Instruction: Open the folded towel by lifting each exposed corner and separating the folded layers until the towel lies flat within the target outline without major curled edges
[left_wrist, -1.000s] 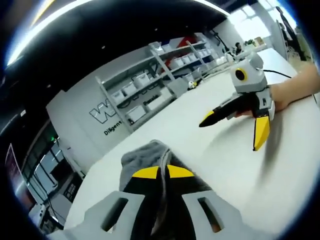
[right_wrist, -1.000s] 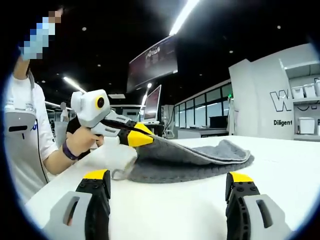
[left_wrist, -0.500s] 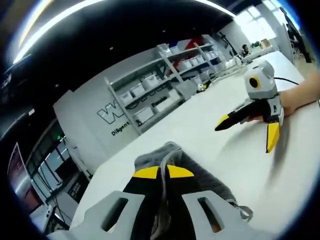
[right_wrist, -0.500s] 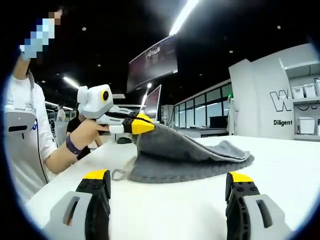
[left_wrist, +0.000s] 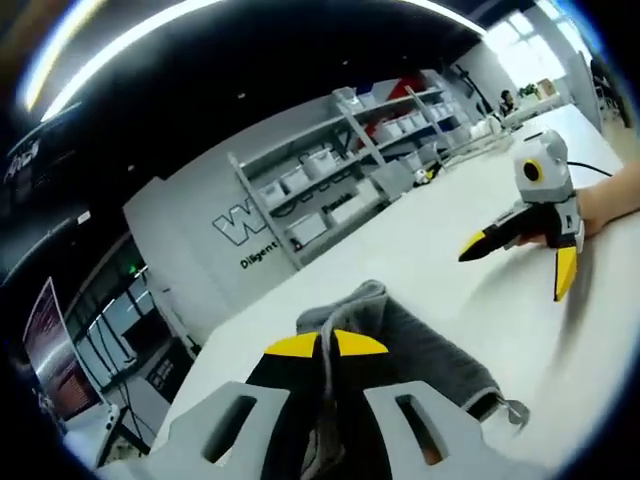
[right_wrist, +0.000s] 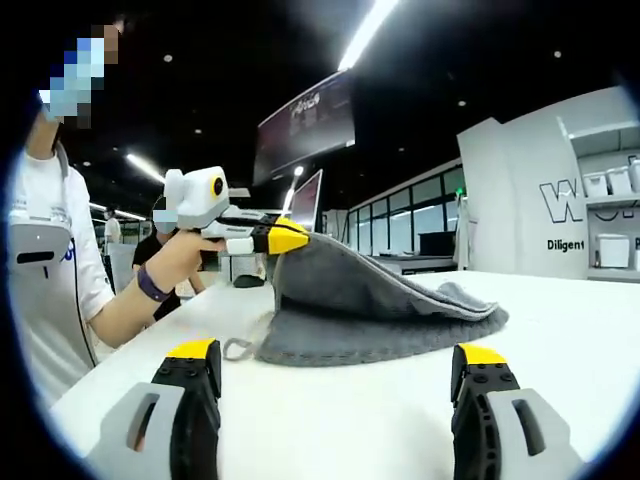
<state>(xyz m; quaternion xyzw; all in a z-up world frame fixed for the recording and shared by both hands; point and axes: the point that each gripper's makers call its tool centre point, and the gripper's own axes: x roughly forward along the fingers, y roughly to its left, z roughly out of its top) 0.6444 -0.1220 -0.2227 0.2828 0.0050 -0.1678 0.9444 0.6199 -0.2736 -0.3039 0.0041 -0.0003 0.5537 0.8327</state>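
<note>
One grey towel (right_wrist: 385, 320), two grippers, one white table (right_wrist: 560, 380): that is my count at this moment. In the right gripper view my left gripper (right_wrist: 290, 237) has its yellow-tipped jaws pinched together on the near corner of the towel's top layer, holding it raised above the lower layer so the cloth forms a sloping tent; the rest of the fabric rests on the table. The towel is a thick, knitted-looking terry with a ribbed hem, and a small hanging loop (right_wrist: 234, 348) trails from the lower layer's corner onto the tabletop. A hand (right_wrist: 178, 262) with a dark wristband grips the left tool, beside a person in a white shirt (right_wrist: 45, 270).

In the left gripper view the same cloth bunches between that gripper's closed tips and drapes down over the table (left_wrist: 420, 270), whose surface is smooth and matte. My right gripper (left_wrist: 525, 250) sits well apart from the towel towards the far side of the table, jaws spread wide and holding nothing; in its own view its two black jaws with yellow caps stand far apart above bare tabletop. Behind, grey metal shelving (left_wrist: 340, 185) carries rows of white bins against a wall with dark lettering.
</note>
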